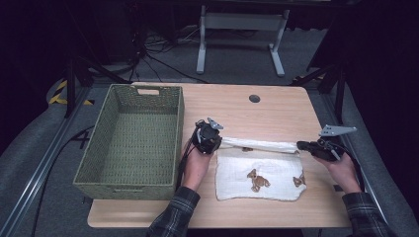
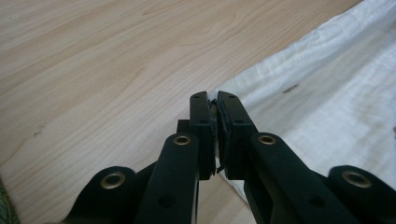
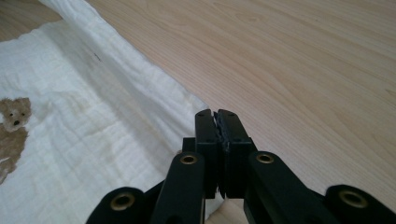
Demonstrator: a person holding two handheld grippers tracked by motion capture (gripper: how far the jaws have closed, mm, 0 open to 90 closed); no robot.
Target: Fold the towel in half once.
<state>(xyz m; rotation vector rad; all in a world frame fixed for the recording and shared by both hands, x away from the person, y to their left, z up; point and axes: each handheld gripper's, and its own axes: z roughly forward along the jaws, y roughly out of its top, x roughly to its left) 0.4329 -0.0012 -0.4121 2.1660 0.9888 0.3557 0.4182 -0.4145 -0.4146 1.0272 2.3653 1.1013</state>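
At the near edge of the desk [image 1: 148,217], two forearms in plaid sleeves are seen, each hand carrying a gripper. Just beyond them a white cloth [image 1: 259,173], printed with small brown bears, is spread on the right half of the desk, its far edge lifted and rolled toward the person. That far edge is held at both corners. The left gripper [image 1: 217,139] has its fingers [image 2: 201,122] clamped together on the cloth's left far corner, a sliver of fabric being visible between the pads. The right gripper [image 1: 301,145] is likewise pinched shut on the right far corner, with its fingers [image 3: 205,135] pressed together on the hem.

The step in hand is judged to be a fold of the far edge over toward the near one. For a neat fold, both corners should be carried at the same height and pace, the edge kept taut between them, and the corners laid squarely on the near corners before release.

To the left, just beside the left hand, a green woven basket [image 1: 99,168] is standing with nothing seen inside it. A round cable hole [image 1: 254,98] is set into the far side of the desk. Nothing is seen lying in the fold's path. Beyond the desk, a white frame [image 1: 242,29] and cables lie on the dark floor.
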